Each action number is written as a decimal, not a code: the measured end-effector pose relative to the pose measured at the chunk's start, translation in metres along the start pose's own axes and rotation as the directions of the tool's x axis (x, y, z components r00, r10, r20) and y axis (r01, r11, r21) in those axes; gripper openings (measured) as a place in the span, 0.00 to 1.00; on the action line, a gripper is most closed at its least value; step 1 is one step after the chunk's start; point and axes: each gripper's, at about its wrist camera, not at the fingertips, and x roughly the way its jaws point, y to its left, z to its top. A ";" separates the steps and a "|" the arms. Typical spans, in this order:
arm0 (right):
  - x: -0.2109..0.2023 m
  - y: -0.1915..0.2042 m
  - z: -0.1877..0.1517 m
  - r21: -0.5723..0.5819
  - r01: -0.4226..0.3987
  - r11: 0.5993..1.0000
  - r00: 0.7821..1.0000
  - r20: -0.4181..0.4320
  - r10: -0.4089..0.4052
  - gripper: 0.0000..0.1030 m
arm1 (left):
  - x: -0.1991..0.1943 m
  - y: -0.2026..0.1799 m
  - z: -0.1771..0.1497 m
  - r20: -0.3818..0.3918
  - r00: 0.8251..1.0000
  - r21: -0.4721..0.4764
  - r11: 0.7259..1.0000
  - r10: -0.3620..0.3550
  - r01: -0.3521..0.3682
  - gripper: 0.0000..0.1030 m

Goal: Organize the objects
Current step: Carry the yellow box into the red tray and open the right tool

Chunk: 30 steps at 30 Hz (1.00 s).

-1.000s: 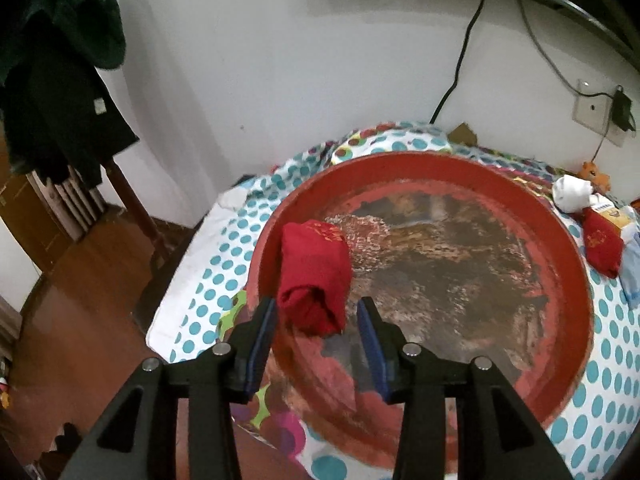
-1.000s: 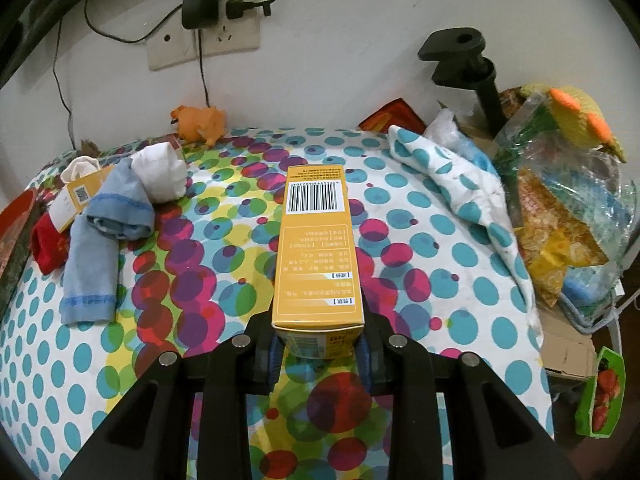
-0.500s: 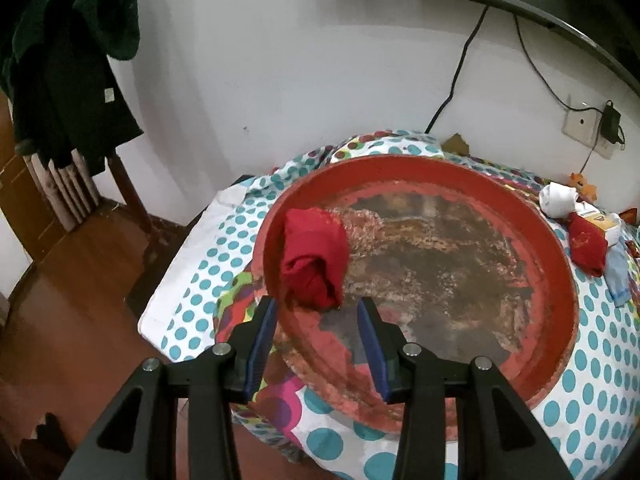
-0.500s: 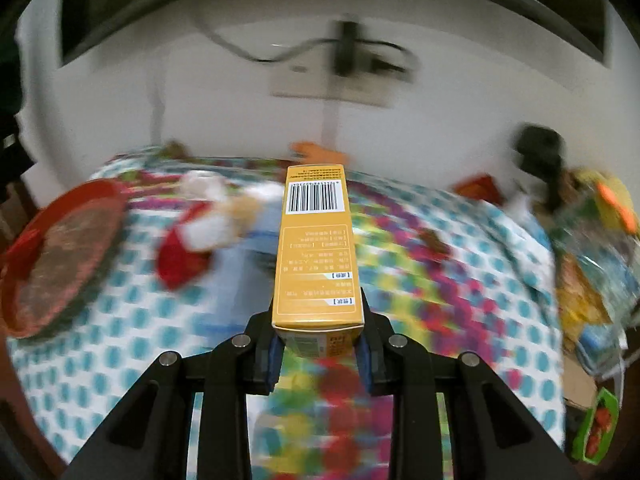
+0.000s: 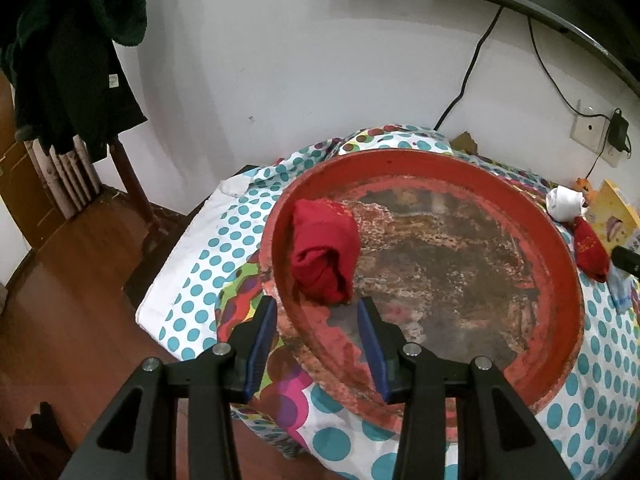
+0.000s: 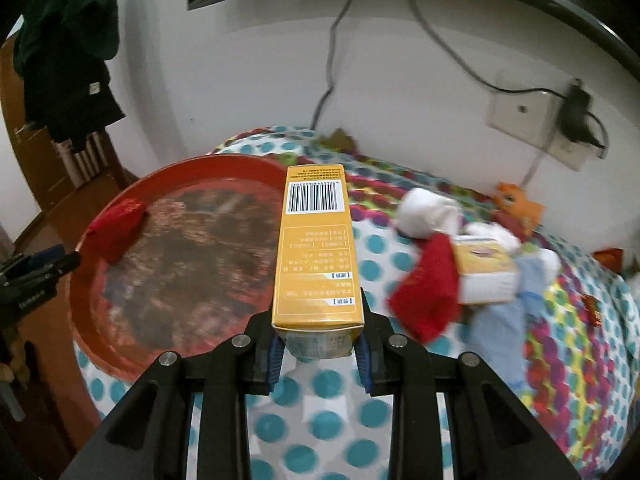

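Clamping a yellow box [image 6: 316,248], the right gripper [image 6: 318,354] hangs above the tablecloth [image 6: 332,416]; the left gripper [image 5: 316,332] gapes empty near a rolled red sock [image 5: 324,256] in the red tray [image 5: 560,344].

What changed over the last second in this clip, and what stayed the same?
The right gripper, clamped on the tall orange cardboard box, swung left from the spotted cloth toward the round red tray. The left gripper, jaws open, backed away from the rolled red sock, which lies released in the tray. Unchanged: the box grip, and the sock pile on the dotted tablecloth.
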 end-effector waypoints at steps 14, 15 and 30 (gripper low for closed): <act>0.046 0.059 0.029 -0.064 0.007 0.998 0.998 -0.058 -0.010 0.27 | 0.003 0.000 0.000 -0.003 1.000 0.013 1.000 0.002 -0.002 0.41; 0.046 0.061 0.030 -0.061 0.010 0.998 0.998 -0.062 -0.014 0.27 | 0.003 0.000 0.000 -0.003 1.000 0.014 1.000 0.001 -0.001 0.41; 0.088 0.093 0.035 -0.124 0.057 0.991 0.987 -0.142 -0.074 0.27 | 0.005 0.003 0.001 -0.003 1.000 -0.002 1.000 -0.011 0.011 0.41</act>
